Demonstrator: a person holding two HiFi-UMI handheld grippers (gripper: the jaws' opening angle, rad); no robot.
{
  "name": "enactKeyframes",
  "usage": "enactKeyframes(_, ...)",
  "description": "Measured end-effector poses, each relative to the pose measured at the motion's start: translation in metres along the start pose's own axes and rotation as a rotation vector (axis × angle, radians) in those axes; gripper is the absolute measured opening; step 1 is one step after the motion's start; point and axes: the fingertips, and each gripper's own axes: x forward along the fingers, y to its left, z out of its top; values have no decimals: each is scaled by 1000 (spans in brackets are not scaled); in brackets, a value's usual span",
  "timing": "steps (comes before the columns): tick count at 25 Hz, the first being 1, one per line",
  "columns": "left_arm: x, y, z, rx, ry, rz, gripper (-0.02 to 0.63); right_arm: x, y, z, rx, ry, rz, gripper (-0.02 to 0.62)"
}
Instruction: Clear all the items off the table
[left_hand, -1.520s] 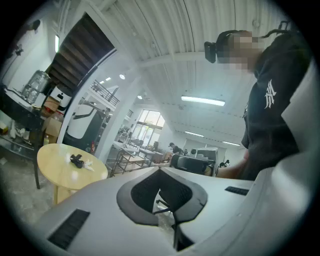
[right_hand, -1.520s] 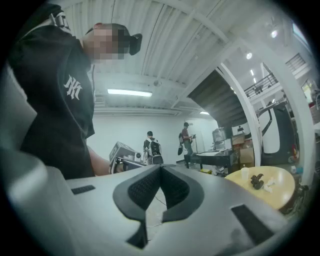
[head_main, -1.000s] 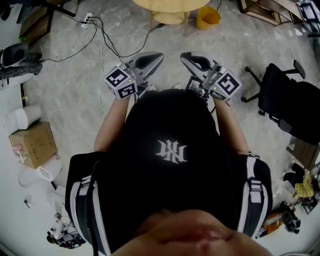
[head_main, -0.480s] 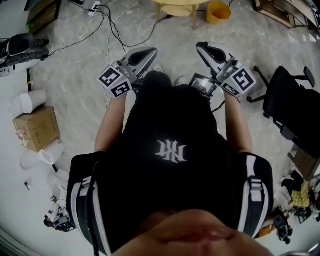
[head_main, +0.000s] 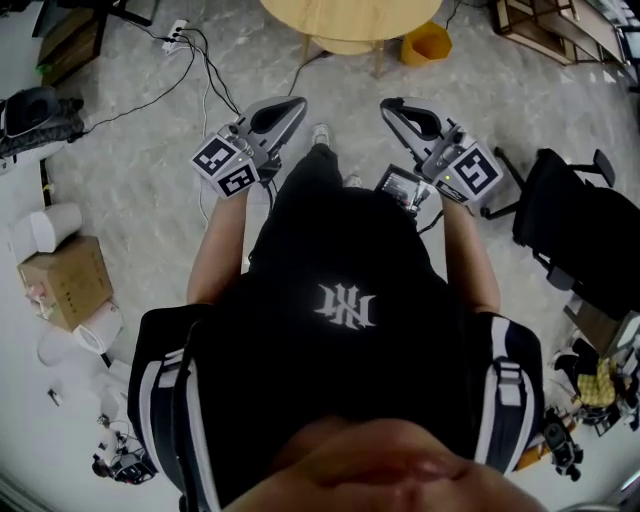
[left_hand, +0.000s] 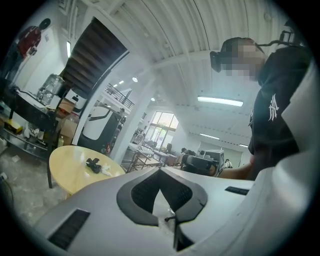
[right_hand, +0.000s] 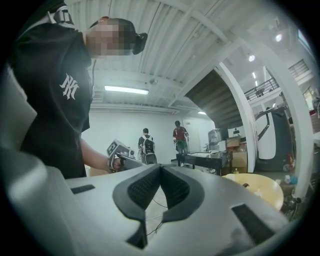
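Overhead, left hand-held gripper closed empty, right hand-held gripper likewise, yellow bin beside table.

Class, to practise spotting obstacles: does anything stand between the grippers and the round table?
Nothing visible does. Only bare floor lies between the left gripper, the right gripper and the table; cables lie to the left.

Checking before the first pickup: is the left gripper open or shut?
Shut. The left gripper shows its jaws meeting at the tips in its own view, with nothing between them.
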Motion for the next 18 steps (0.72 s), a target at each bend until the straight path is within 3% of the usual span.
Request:
enactKeyframes(8,17,102,37,15,-8,0,12,81,-63,12,0,52,19,5)
enactKeyframes(18,48,192,60,-8,12,-35,12,132,-131,25,5,50,-59,5)
